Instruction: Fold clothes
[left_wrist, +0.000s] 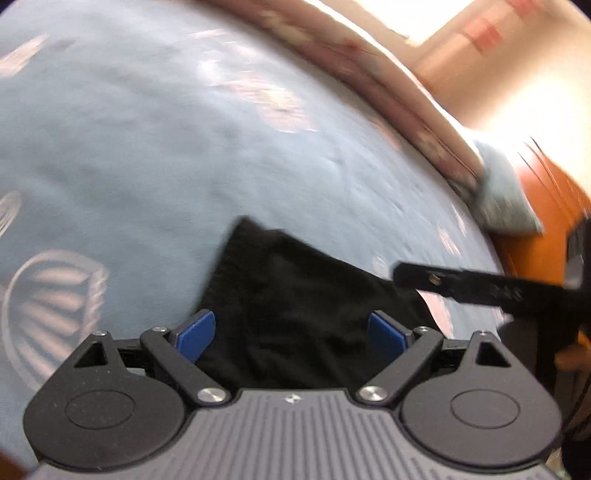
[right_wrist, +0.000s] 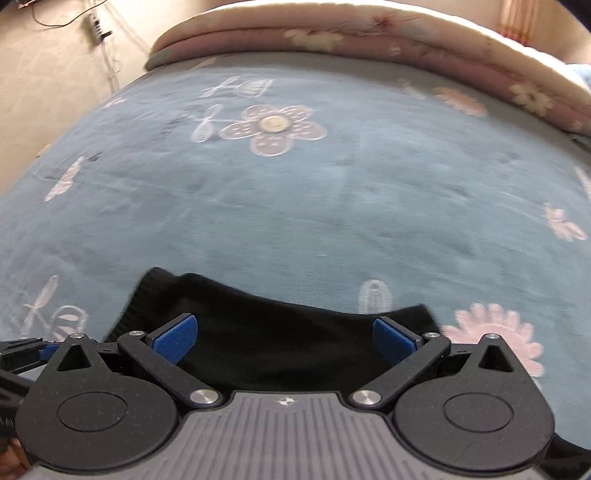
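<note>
1. Left gripper (left_wrist: 291, 332): blue pads wide apart, nothing clamped, hovering over the black knit garment (left_wrist: 295, 306), which lies on the blue floral bedspread (left_wrist: 147, 166).
2. Garment: soft, limp, light; likely sags and bunches when lifted. Ribbed hem (right_wrist: 147, 295) looks the firmest place to pinch, near a corner.
3. Right gripper (right_wrist: 284, 338): pads apart too, empty, low over the garment's near edge.
4. Rolled pink quilt (right_wrist: 351, 37) lies well apart along the bed's far side.
</note>
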